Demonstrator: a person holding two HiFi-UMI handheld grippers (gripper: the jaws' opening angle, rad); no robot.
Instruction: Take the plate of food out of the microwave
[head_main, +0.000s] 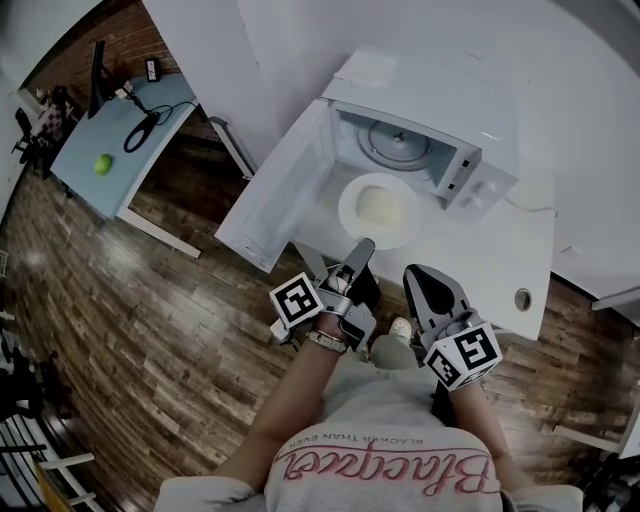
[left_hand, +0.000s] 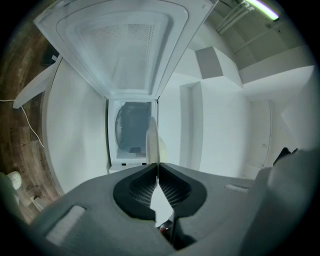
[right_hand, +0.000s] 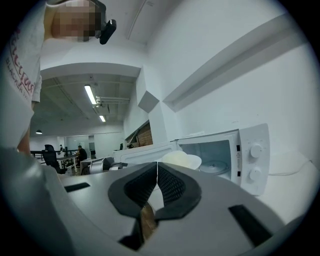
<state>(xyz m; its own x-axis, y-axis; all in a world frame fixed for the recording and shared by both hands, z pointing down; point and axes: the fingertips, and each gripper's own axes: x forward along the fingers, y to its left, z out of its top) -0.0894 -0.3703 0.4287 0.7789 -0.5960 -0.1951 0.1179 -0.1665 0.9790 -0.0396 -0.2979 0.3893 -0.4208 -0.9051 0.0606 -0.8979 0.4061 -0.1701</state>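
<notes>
The right tongs (right_hand: 157, 165) are clenched on nothing. The left tongs (left_hand: 157, 164) grasp the near rim of the plate (head_main: 349, 212), which is outside the microwave (head_main: 485, 120), just before its mouth and over the desk (head_main: 500, 260). Pale food (head_main: 380, 207) lies on it. Removal looks nearly done. Next, I judge, comes setting it down level. Inside the microwave only the turntable (head_main: 395, 145) shows.

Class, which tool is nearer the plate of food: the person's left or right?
Left. The left tool is clamped on the near rim of the plate of food. The right tool, shut and empty, hangs apart from the plate, closer to the person.
</notes>
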